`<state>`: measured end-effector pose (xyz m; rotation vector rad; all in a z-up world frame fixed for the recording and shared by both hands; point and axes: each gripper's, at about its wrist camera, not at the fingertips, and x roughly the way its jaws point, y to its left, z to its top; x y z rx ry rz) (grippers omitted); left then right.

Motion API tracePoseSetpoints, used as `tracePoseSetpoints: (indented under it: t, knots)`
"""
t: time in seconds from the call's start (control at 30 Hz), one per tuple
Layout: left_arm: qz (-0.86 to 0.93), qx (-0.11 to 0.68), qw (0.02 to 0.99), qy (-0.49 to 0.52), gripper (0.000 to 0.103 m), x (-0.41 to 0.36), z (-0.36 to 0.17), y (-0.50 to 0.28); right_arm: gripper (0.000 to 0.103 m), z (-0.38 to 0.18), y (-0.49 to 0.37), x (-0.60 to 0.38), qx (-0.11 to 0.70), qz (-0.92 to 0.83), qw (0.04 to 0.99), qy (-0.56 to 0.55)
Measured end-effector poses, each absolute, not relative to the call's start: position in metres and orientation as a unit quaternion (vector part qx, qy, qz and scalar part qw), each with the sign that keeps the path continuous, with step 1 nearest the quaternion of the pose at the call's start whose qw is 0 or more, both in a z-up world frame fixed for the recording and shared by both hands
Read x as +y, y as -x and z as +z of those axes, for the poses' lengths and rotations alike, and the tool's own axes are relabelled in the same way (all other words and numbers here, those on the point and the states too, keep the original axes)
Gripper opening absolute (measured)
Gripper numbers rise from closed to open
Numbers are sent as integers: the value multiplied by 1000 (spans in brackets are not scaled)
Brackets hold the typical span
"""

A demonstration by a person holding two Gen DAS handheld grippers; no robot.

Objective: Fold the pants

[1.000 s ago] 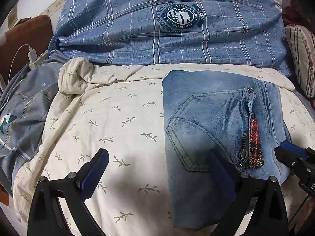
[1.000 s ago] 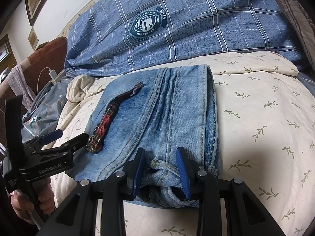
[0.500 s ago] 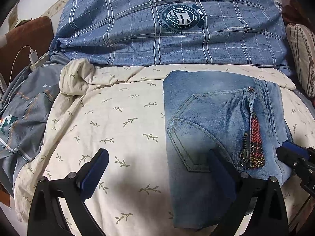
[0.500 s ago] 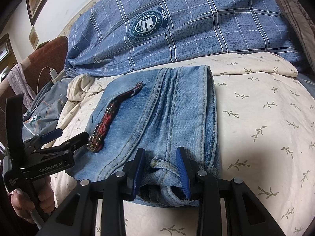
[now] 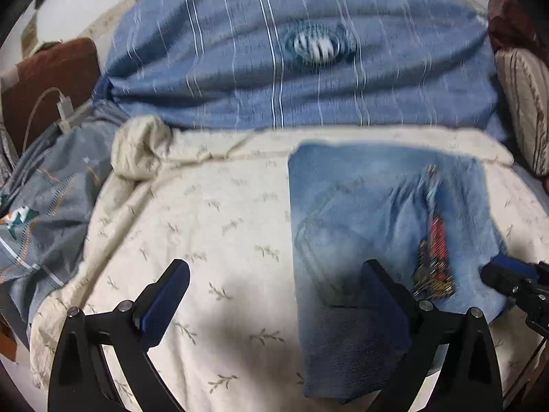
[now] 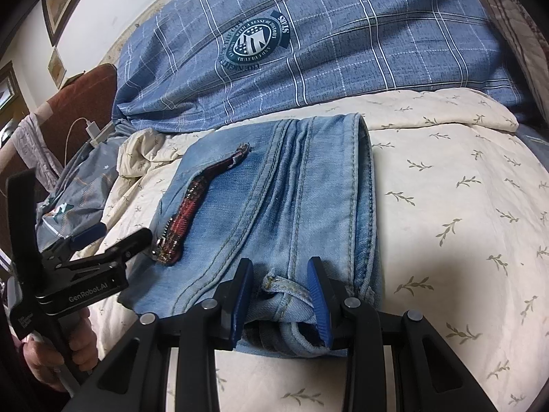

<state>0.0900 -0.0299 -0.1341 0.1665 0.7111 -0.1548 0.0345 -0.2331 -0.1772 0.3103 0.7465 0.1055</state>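
At the bottom of the right wrist view, the right gripper (image 6: 279, 295) has its jaws narrowed around a bunched belt loop and waistband edge of the jeans (image 6: 302, 199), the blue pads touching the denim on either side. The left gripper (image 5: 274, 295) sits at the bottom of its own blurred view with jaws spread wide, one finger over the cream leaf-print blanket (image 5: 206, 223), the other over the near corner of the denim. It shows again at lower left of the right view, held in a hand (image 6: 51, 353). The jeans lie folded into a compact rectangle on the blanket, mid-frame, with a red plaid strap (image 6: 192, 206) running diagonally across them. Beyond, across the top of both frames, a blue checked duvet (image 6: 308, 51) with a round crest is heaped against the wall
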Motion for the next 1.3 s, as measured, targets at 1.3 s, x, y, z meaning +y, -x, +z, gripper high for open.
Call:
tracePoseSetpoints:
  t: [1.3]
  knots:
    - [-71,353,927,-102,101,-34,-101,-136,37,-153,-76,-234,365,40,914,-175]
